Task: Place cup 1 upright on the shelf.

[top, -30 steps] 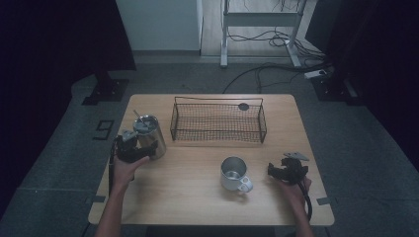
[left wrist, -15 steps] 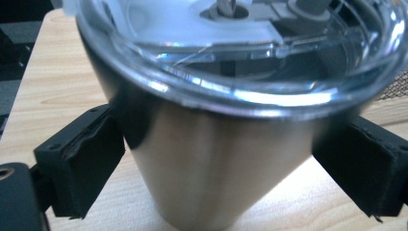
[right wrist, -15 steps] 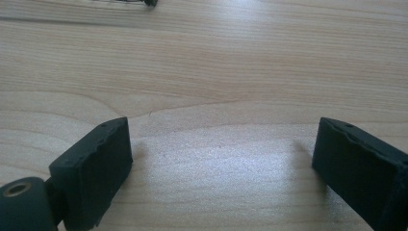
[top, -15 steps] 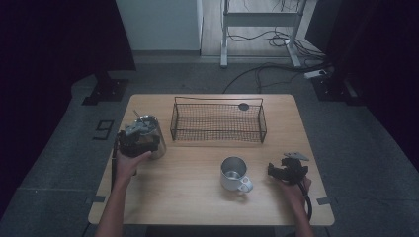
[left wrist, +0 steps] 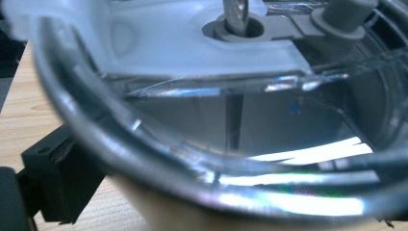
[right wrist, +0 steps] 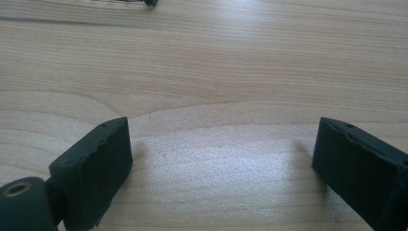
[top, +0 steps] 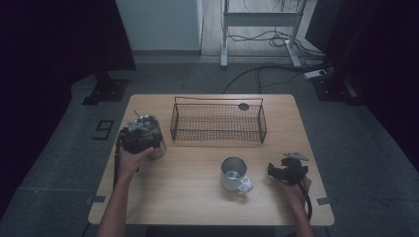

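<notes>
**Ana:** Starting from the left side of the table (top: pixel 197 207), what did you see there?

**Ben:** The left gripper (top: pixel 137 137) was at the metal pot (top: pixel 153 136), near the left edge. From above, the gripper covered a part of the pot on its near-left side, and the person's left hand (top: pixel 129 160) was just behind the gripper.

**Ana:** Was the pot held?

**Ben:** The jaws had just been opening, and they stood wide. In the left gripper view the shiny rim (left wrist: pixel 159 163) of the pot was very close to the camera, with a white plastic part (left wrist: pixel 159 33) across its top and a metal rod (left wrist: pixel 235 12) through that part. One black jaw was outside the wall, at the lower left. I could not tell if its pad was touching the metal.

**Ana:** And in the middle?

**Ben:** A wire basket (top: pixel 217 121) stood at the far side. Nearer to the person stood a steel mug (top: pixel 234 174), upright, with its handle turned to the near right.

**Ana:** And the right side?

**Ben:** The right gripper (top: pixel 276 170) was near the mug but apart from it, and the right hand (top: pixel 296 190) was holding it low over the table. In the right gripper view its two jaws stood apart, with bare wood (right wrist: pixel 216 96) between them. It held nothing.
</notes>
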`<state>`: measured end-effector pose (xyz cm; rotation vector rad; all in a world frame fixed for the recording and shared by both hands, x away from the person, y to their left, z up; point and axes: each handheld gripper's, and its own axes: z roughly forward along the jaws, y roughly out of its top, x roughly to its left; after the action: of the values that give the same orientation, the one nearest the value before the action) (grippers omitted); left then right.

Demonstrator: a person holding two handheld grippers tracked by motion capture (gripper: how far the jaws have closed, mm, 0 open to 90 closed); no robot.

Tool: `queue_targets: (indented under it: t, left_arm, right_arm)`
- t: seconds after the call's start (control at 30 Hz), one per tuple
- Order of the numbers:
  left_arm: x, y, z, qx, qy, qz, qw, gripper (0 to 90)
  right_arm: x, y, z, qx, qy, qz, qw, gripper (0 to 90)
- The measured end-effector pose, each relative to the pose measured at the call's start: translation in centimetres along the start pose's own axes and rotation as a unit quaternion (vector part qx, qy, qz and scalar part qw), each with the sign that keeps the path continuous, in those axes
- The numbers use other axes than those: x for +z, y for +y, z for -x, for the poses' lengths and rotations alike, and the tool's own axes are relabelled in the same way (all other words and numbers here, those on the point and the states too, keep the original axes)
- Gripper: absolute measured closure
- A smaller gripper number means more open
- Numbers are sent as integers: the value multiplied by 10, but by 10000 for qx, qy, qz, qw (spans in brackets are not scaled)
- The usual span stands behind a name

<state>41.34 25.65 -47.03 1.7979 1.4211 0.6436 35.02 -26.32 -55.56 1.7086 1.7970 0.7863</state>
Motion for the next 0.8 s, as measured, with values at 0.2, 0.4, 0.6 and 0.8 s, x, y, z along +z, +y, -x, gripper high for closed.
queue_targets:
  t: [0.2, 0.4, 0.6, 0.8]
  left_arm:
    - [3, 1, 2, 47, 84, -26, 10000, 23]
    - [5, 1, 3, 32, 111, -20, 9999, 29]
    - [4, 1, 3, 100, 91, -27, 9999, 36]
    - [4, 2, 3, 175, 92, -25, 9998, 40]
  right_arm:
    - [0, 0, 0, 0, -1, 0, 10000, 63]
    - [0, 0, 0, -1, -1, 1, 10000, 63]
    - [0, 0, 0, -2, 1, 1, 10000, 64]
    - [0, 0, 0, -2, 2, 2, 10000, 64]
